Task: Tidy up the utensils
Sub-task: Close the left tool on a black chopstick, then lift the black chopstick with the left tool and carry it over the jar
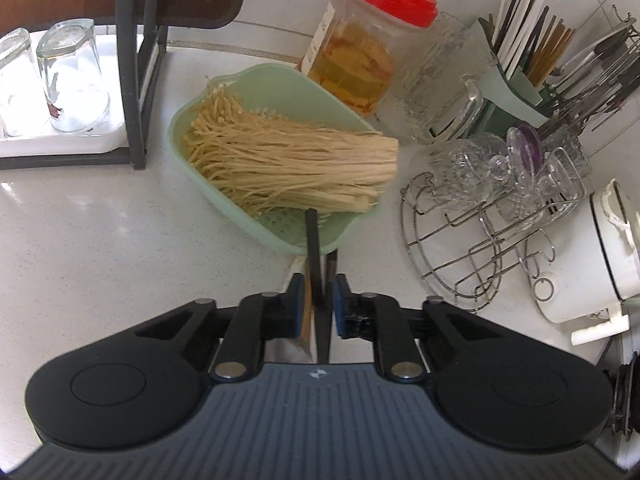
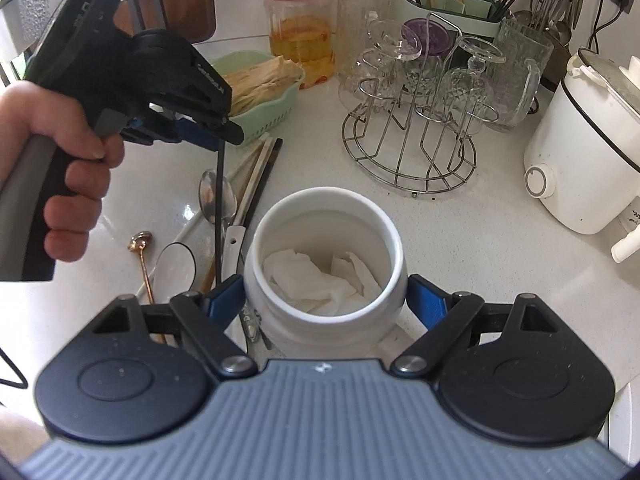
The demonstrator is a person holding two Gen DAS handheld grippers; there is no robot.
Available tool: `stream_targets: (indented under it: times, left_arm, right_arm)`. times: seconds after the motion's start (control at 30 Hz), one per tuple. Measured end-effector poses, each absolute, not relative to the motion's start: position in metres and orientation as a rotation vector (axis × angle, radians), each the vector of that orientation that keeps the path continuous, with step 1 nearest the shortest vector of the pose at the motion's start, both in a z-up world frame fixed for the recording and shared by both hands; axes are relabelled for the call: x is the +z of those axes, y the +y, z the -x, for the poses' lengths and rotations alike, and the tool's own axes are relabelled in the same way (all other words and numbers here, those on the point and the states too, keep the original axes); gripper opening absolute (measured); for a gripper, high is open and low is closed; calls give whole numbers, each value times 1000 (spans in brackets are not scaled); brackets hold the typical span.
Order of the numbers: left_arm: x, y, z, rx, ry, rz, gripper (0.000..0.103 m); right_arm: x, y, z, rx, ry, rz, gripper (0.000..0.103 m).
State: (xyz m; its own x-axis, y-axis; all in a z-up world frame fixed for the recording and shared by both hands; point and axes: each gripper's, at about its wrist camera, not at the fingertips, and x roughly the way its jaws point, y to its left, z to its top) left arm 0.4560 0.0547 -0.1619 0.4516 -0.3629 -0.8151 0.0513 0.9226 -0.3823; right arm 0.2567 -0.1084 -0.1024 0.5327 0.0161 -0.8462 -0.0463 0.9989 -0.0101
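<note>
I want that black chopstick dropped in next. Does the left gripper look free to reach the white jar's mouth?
Probably yes: the white jar stands open-topped, only crumpled paper inside, steadied by the right gripper. The left gripper holds the black chopstick just beside it.

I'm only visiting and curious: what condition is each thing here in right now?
Left gripper: jaws shut on a black chopstick.
Right gripper: jaws clamped on the white jar.
White jar: upright, lidless, crumpled paper inside.
Red-lidded jar: lid on.
Stemmed glasses: upside down on the wire rack.
</note>
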Motion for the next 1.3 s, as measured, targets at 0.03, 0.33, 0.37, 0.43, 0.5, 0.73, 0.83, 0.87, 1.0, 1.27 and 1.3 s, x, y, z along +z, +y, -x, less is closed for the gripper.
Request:
stream_targets:
  times: [0.03,0.33,0.37,0.43,0.5,0.73,0.83,0.87,1.0,1.27,1.3]
  left_arm:
    - [-162,55,-456,-262,1079,333,10]
    - [-145,48,-438,-285,1046,325,7]
    - [-142,47,-435,-286,1041,320,7]
    - [-137,47,-429,-267,1030,303,7]
    - [-132,47,-424,-266,1037,302,7]
    - [-117,53,-398,-228,1013,317,6]
    - [-106,54,-384,-225,983,324,6]
    - [-102,54,-380,-224,973,327,6]
    - [-87,53,-364,-222,937,336,6]
    - [-66,49,-330,-205,872,345,6]
    - [-64,49,-326,-205,868,347,6]
  right_arm:
    - [-102,-108,-257,39,1009,36,89]
    - [-102,-112,-257,65,1001,44,89]
    - [-102,-112,-257,69,1000,45,89]
    - [-102,-113,-258,74,1002,46,89]
    - [-101,-113,-259,92,1006,62,89]
    - [-101,-118,-257,142,983,76,89]
    - [-101,-120,-255,159,969,81,89]
    - [-101,-121,-254,164,965,82,89]
    - [-101,-123,-252,183,953,82,89]
    - [-104,-128,-248,233,917,98,89]
    - [-104,-129,-247,236,912,99,89]
